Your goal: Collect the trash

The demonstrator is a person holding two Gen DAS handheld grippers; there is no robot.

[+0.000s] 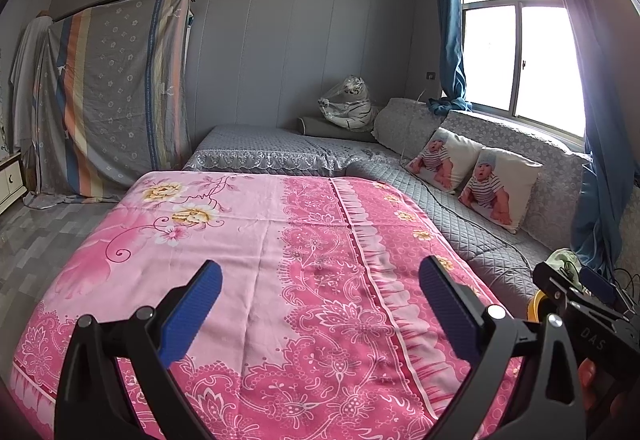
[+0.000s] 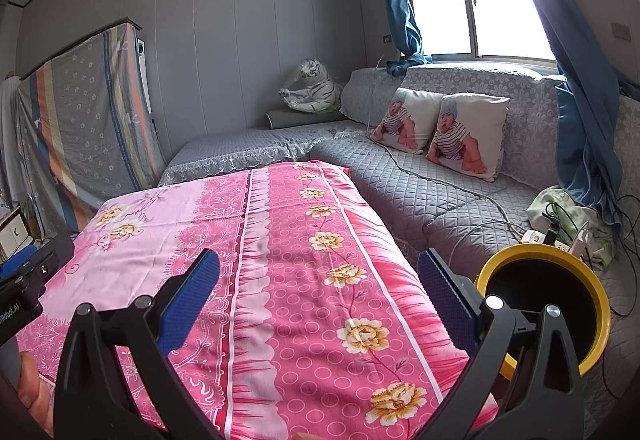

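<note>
— So, what lies around the two of them?
— A pink floral bedsheet (image 1: 256,240) spread flat under both, a grey quilted sofa (image 2: 420,192) beyond with two baby-print cushions (image 2: 440,128), a plush white tiger (image 2: 312,88), and a tangle of cables and a white power strip (image 2: 536,236) by the blue curtain (image 2: 580,144).
— And the bin?
— The round yellow-rimmed black bin (image 2: 560,300) sits just beside the right gripper (image 2: 320,280), partly behind its right finger. No trash is visible on the sheet.
— The fingers?
— Both pairs spread wide, gripping nothing; the left gripper (image 1: 320,288) hovers over bare sheet.
</note>
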